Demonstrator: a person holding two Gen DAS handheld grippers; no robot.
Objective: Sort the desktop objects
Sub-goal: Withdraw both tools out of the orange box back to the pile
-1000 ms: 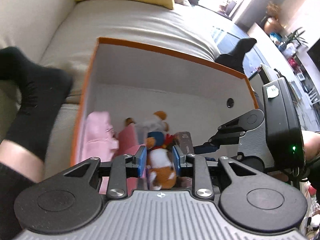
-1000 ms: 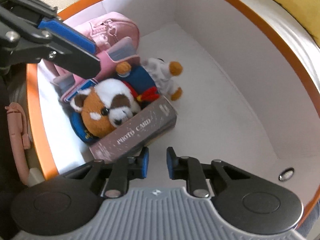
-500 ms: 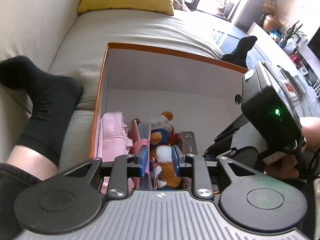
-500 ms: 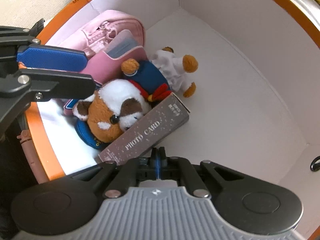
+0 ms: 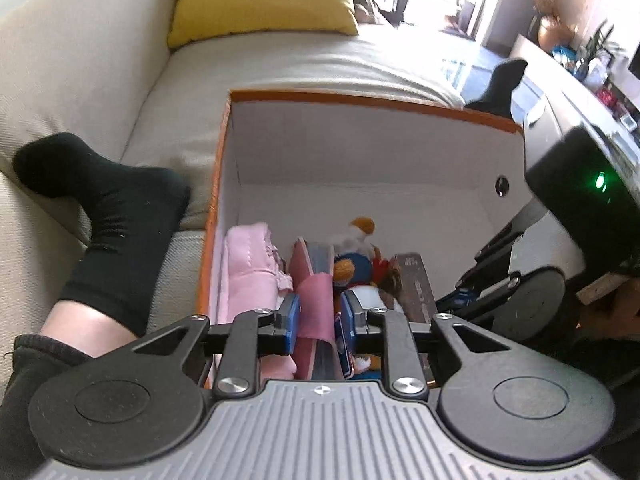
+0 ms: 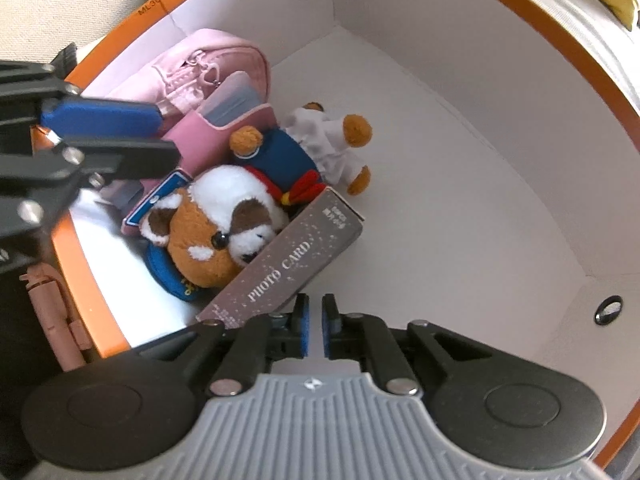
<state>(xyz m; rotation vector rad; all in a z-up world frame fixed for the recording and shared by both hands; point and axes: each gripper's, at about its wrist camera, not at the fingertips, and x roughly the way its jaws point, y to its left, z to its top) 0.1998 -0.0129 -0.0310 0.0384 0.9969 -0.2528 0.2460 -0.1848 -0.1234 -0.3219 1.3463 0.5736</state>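
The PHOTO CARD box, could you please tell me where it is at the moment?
In the right wrist view the PHOTO CARD box lies inside the orange-rimmed box, just ahead-left of the right gripper, leaning against the plush toy.

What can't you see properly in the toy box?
- Plush red panda toy: left wrist view, face hidden behind the left hand-held gripper.
- Blue card: right wrist view, mostly under the panda.
- Brown photo card box: small print unreadable.
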